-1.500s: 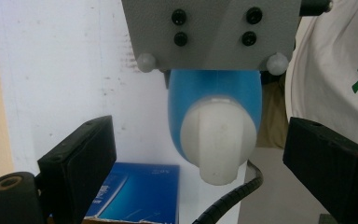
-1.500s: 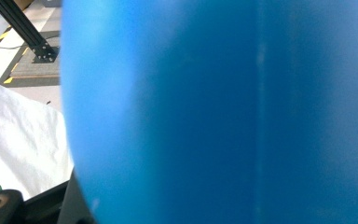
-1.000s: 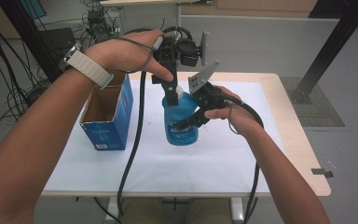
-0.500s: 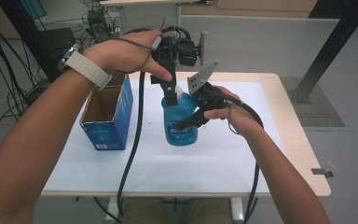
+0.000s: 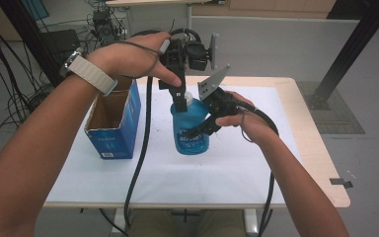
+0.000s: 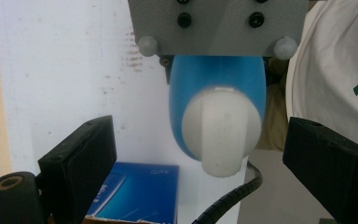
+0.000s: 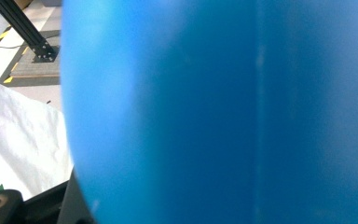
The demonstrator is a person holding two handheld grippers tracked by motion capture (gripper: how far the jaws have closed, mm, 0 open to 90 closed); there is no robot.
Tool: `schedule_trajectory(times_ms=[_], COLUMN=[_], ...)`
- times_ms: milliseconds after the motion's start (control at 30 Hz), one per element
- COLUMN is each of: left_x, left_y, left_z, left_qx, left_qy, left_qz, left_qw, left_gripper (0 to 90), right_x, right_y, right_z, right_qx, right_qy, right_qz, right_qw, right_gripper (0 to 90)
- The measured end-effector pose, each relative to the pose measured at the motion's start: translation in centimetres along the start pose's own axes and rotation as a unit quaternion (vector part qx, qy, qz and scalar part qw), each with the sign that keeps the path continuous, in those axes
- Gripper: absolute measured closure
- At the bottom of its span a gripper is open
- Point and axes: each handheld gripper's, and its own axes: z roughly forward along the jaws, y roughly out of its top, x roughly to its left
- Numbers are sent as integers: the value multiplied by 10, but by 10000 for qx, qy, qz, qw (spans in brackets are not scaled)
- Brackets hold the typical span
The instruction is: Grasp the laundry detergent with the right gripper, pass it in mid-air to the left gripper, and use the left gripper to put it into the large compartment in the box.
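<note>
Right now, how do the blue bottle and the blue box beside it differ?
The blue bottle is rounded and capped in white; the blue box is square-edged cardboard with its top open. The bottle is clamped by the right gripper, with the left gripper open above its cap; the box stands untouched. The bottle sits mid-table, the box to its left. Both are blue and upright on the white-covered table.

Left gripper (image 6: 200,154) hangs over the blue bottle (image 5: 190,129), jaws spread wide w/ the white cap (image 6: 221,135) between them, clear gap each side, pads not touching. Below the jaws the bottle body blocks any drop. Right gripper (image 5: 202,129) is clamped on the bottle's side, so approach from that side is closed. Open blue box (image 5: 112,126) stands just beside the bottle, narrow lane between. White sheet (image 5: 177,182) nearer the person is free.
</note>
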Motion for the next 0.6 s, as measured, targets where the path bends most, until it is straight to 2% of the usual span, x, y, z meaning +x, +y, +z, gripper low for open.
schedule_trajectory(times_ms=[433,600], left_x=[0,0], left_y=[-1,-1], left_z=[0,0], left_qx=[-14,-12], left_qy=[-2,-9], left_qz=[5,-8], left_qw=[10000,10000], left_gripper=[101,102], right_x=[0,-1], right_y=[0,-1], right_z=[0,0], right_qx=[11,23], right_qy=[-18,48], right_qz=[4,17], right_qw=[10000,10000], right_gripper=[431,431])
